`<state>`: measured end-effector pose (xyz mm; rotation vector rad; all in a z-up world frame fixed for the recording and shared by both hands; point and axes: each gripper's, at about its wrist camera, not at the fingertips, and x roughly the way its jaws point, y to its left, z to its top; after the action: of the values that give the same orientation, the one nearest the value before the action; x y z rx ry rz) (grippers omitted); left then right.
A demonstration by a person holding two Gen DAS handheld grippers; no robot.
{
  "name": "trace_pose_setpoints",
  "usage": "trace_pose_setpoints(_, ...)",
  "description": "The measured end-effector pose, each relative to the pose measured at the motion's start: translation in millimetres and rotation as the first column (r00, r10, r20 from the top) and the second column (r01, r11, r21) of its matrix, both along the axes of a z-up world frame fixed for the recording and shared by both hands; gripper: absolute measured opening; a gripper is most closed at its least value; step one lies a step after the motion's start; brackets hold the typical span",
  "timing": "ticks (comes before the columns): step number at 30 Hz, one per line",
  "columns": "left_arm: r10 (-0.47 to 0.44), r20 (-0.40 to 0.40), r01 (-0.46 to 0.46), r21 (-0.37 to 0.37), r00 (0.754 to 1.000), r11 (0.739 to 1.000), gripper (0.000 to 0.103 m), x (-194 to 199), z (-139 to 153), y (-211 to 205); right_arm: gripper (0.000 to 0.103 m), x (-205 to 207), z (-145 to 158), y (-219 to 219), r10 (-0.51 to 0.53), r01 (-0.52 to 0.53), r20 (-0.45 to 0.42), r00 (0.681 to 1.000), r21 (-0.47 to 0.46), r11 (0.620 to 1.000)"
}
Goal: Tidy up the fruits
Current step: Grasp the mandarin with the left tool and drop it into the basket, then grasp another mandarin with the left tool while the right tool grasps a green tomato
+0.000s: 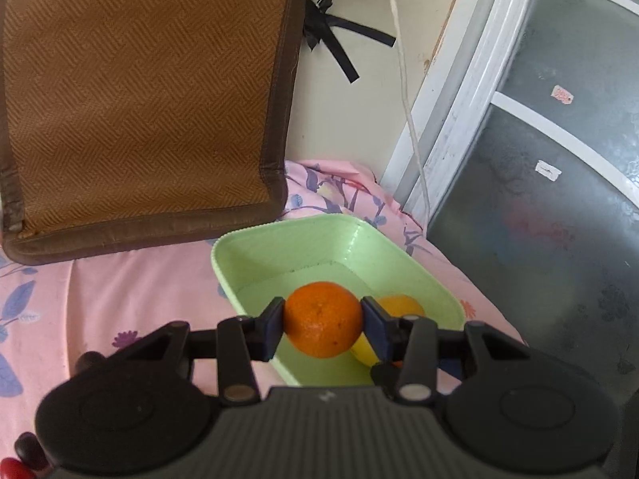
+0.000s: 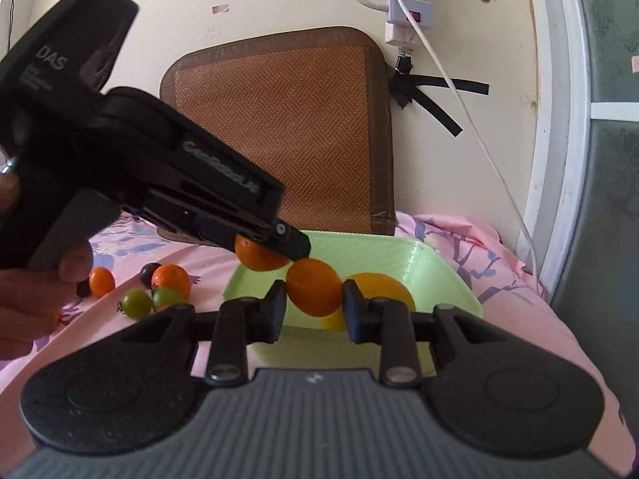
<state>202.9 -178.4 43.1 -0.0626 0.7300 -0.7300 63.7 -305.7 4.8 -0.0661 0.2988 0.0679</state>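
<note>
The left gripper [image 1: 322, 321] clamps a round orange [image 1: 322, 319] between its pads over the near end of the green tray [image 1: 279, 247], and the right gripper [image 2: 314, 299] likewise pinches a smaller orange fruit [image 2: 314, 286] above that tray's near rim. In the tray lies a yellow-orange fruit [image 2: 379, 284]. Off to the left on the pink floral sheet [image 2: 459, 239] sit loose fruits [image 2: 155, 285], and behind, a woven brown cushion [image 2: 279, 119] leans on the wall.
</note>
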Motion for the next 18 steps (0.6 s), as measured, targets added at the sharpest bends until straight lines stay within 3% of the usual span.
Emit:
trace_pose_setpoints(2,0.013,-0.014,-0.012,0.015,1.0,1.0,0.043,5,-7,-5,0.036,2,-3,0,-0.001,0.001,0.005,1.0,0.0,1.0)
trace_pose_setpoints(4,0.017,-0.019,-0.016,0.011,1.0,1.0,0.045,6,-12,-4,0.045,0,-1,-1,0.005,-0.005,0.017,1.0,0.014,1.0)
trace_pose_setpoints(9,0.033,-0.009,-0.033,-0.043,0.999,0.999,0.052,-4,3,17,0.045,-8,1,-4,-0.015,0.013,0.046,0.999,0.045,0.999)
trace_pose_setpoints(15,0.141,0.071,-0.125,-0.192,0.987,0.973,0.052,-51,39,108,0.045,-31,6,-2,0.005,-0.015,0.071,0.997,0.133,0.991)
trace_pose_setpoints(18,0.242,0.096,-0.221,-0.19,0.965,0.957,0.052,-76,39,155,0.045,-39,3,9,0.047,-0.054,0.039,0.998,0.197,0.979)
